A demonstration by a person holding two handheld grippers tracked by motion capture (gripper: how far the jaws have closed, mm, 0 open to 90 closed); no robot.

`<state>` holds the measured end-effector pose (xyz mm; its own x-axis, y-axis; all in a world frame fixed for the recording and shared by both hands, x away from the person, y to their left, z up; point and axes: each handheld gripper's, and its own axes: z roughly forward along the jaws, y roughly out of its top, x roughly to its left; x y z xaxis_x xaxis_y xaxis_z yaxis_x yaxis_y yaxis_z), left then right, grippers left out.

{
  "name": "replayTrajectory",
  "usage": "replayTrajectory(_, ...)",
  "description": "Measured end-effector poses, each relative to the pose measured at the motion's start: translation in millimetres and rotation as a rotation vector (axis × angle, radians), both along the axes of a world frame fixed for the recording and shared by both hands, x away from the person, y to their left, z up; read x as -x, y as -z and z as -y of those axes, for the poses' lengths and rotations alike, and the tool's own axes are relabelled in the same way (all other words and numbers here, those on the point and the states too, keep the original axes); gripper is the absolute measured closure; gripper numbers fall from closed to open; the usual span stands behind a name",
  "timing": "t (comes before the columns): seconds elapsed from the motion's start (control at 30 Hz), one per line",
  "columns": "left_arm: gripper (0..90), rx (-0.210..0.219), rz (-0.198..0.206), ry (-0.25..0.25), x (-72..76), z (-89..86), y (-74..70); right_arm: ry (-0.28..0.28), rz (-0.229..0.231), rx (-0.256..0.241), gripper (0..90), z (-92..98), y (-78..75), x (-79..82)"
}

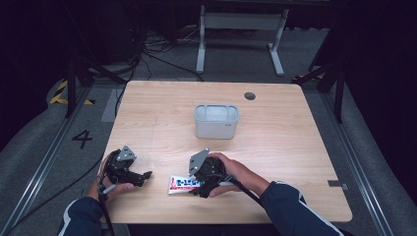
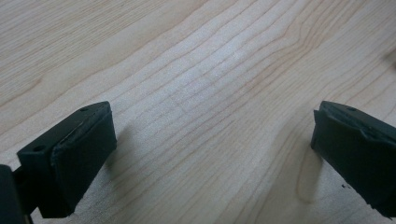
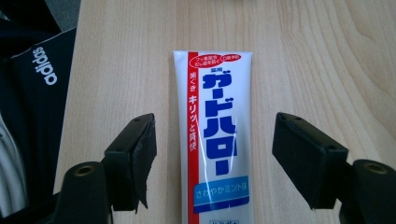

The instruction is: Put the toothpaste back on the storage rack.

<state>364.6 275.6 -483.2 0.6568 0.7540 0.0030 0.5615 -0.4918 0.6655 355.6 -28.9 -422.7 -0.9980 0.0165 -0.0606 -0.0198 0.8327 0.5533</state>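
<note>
Right claw [image 3: 215, 140] astride toothpaste tube [image 3: 217, 135]; light wood table [image 1: 275, 147], dark room, seemingly grey floor.

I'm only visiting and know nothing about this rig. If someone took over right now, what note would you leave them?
Right gripper: open, fingers either side of the toothpaste tube, not yet closed on it.
Left gripper: open, nothing between its fingers, over bare table near the left edge.
Tube lies flat near the front edge; grey bin stands mid-table.
Done: right gripper lined up over the tube.
Left: close, lift; the bin is probably where it goes.
</note>
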Motion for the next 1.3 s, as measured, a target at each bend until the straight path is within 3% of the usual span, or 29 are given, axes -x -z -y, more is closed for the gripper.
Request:
replayTrajectory(0.1,0.4,-0.002,0.001,0.002,-0.1,-0.1,-0.1,-0.008,0.007,0.021,32.7,-5.5,3.1,-1.0)
replayTrajectory(0.3,0.4,0.001,-0.001,0.000,0.0,0.0,0.0,-0.016,0.000,0.111,33.6,-16.8,10.5,-3.0)
replayTrajectory(0.67,0.4,0.002,-0.002,0.000,0.0,0.0,0.1,-0.013,-0.018,0.186,36.0,-31.0,21.9,-5.2)
replayTrajectory(1.03,0.4,0.003,-0.002,0.000,0.0,0.0,0.1,-0.005,-0.044,0.190,38.3,-41.1,27.7,-9.3)
replayTrajectory(1.3,0.4,0.003,-0.003,0.001,0.0,0.0,0.1,-0.008,-0.055,0.214,45.0,-45.0,25.9,-10.0)
